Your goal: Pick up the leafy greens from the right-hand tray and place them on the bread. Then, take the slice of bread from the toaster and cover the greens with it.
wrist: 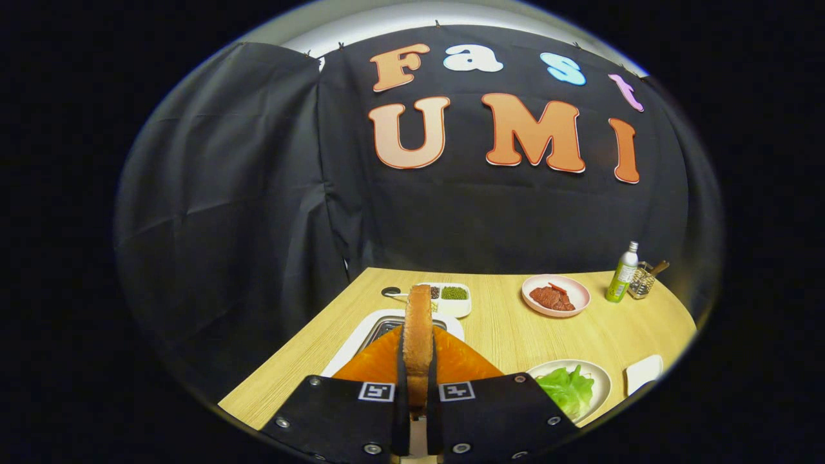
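Low in the middle of the frame the gripper [417,386] points forward over the table, its two fingers pressed in on either side of a slice of bread [417,335]. The slice stands on edge between them, long axis upright, its thin crust edge facing the camera and its top rising above the fingertips.

Right behind and beneath it sits an orange toaster [380,367], resting on a white tray [351,345] with a metal inner pan. The wooden table [503,328] runs from the lower left to the right of the frame, with black cloth walls behind it.

At the lower right, just beside the right finger, a pale plate [602,380] holds the leafy greens [567,390]. Farther back sit a divided white dish [454,299] of beans, a pink plate [555,295] with reddish meat, a green bottle [622,274] and a small wire basket [641,283].
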`<action>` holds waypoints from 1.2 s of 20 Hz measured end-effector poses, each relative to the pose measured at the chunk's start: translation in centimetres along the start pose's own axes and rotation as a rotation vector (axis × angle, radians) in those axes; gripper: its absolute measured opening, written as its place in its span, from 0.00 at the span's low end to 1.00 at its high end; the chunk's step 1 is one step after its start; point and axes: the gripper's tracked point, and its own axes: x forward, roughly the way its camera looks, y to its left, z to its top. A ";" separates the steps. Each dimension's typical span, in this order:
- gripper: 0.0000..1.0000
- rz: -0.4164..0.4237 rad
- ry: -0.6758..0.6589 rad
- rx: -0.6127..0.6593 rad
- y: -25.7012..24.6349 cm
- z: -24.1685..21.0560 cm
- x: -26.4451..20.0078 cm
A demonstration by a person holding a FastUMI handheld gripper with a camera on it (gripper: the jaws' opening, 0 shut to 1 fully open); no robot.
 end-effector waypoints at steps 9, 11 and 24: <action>0.11 0.011 -0.078 0.028 -2.0 3.9 -2.4; 0.11 0.015 -0.080 0.032 -2.6 4.2 -3.1; 0.11 -0.046 0.012 0.046 -11.5 -2.9 -3.7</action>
